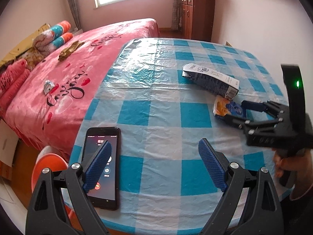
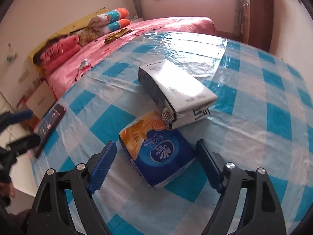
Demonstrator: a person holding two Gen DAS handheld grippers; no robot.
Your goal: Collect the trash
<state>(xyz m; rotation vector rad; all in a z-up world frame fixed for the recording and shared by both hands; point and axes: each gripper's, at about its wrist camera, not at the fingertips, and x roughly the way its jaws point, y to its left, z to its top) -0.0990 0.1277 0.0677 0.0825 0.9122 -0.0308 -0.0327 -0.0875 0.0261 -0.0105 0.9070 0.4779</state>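
Observation:
A blue and orange tissue pack (image 2: 156, 152) lies on the checked table (image 2: 264, 137), just ahead of my open right gripper (image 2: 156, 152), whose fingers stand either side of it without touching. A flattened white and dark carton (image 2: 176, 90) lies behind it, its near end resting on the pack. In the left wrist view the carton (image 1: 211, 80) and the pack (image 1: 225, 107) lie at the right, with the right gripper (image 1: 240, 113) around the pack. My left gripper (image 1: 154, 156) is open and empty over the table's near edge.
A black phone (image 1: 103, 168) with its screen lit lies by the left gripper's left finger. A pink bed (image 1: 78, 62) stands left of the table, with a small wrapper (image 1: 48, 86) and a gold wrapper (image 1: 70, 50) on it. An orange stool (image 1: 49, 166) stands below the table's edge.

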